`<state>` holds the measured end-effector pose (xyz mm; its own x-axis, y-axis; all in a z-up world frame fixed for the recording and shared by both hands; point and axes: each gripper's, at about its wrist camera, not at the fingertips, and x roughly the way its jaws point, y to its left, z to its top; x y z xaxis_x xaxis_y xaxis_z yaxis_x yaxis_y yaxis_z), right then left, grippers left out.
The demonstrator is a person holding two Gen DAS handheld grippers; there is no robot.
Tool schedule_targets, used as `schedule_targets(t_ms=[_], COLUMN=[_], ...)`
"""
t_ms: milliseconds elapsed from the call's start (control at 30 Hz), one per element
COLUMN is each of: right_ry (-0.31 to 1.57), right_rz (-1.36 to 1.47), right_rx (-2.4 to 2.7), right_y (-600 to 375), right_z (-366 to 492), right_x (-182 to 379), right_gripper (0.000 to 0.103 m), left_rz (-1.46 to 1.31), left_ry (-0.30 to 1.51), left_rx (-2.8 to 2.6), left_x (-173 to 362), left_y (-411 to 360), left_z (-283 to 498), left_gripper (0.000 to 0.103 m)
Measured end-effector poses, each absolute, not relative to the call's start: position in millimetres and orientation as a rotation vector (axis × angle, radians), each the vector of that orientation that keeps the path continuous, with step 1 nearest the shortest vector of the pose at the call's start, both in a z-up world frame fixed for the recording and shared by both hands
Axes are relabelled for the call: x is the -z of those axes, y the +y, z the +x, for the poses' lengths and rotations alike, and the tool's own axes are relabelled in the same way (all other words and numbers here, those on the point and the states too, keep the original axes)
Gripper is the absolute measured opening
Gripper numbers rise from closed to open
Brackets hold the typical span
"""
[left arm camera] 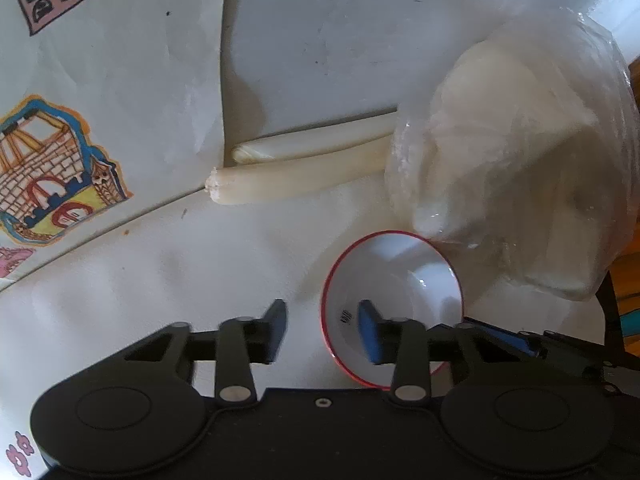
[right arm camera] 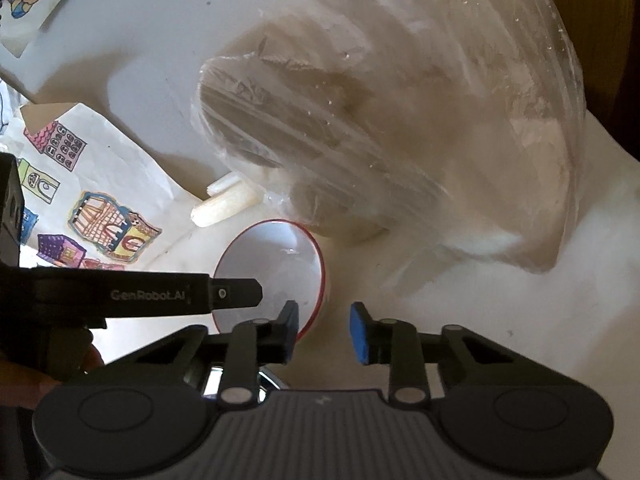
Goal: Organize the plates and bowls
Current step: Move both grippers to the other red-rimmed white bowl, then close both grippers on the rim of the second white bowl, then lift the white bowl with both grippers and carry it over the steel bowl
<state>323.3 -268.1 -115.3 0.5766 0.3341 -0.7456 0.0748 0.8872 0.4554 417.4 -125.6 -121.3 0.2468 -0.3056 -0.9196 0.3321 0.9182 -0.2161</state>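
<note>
Plastic bag (left arm camera: 516,168) crowds bowl (left arm camera: 400,272) beside rolls (left arm camera: 300,184).

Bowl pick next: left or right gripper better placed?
Probably left. The left gripper straddles the wall of the red-rimmed bowl, centred, one finger inside, one outside. The right gripper has the rim beside its inner finger, mostly bare table in its gap.

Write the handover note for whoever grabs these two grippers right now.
Left gripper: jaws narrowly open astride one rim of the round white bowl with a red rim, pads not pressing.
Right gripper: narrowly open at the opposite rim, no grip.
Bowl: upright and empty on the white table, beside the clear plastic bag.
Done: both grippers placed at the bowl.
Left: close, lift and put the bowl away.
</note>
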Motion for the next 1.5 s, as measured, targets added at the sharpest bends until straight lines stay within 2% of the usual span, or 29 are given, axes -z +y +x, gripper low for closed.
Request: schedule_targets(t_ms=[100,300,967,1500], right_ry=[0.951,0.958,0.916,0.868], right_rz=[0.467,0.487,0.539,0.533], right_rx=[-0.174,-0.179,-0.195,-0.193], right_y=[-267,-267,-296,-332], right_z=[324,327,306,254], right_x=[113,114,98,76], right_gripper=[0.019,0.016,0.013,0.013], left_rz=[0.011,0.006,-0.104,-0.126], left_ry=[1.249,1.246,1.219,1.185], left_rx=[0.439,0.442,0.48,0.539], left_x=[122,123,90,65], left_y=[-126,-128,-110,-144], left_z=[416,411,377,327], left_gripper=[0.021,0.008,0.008,0.01])
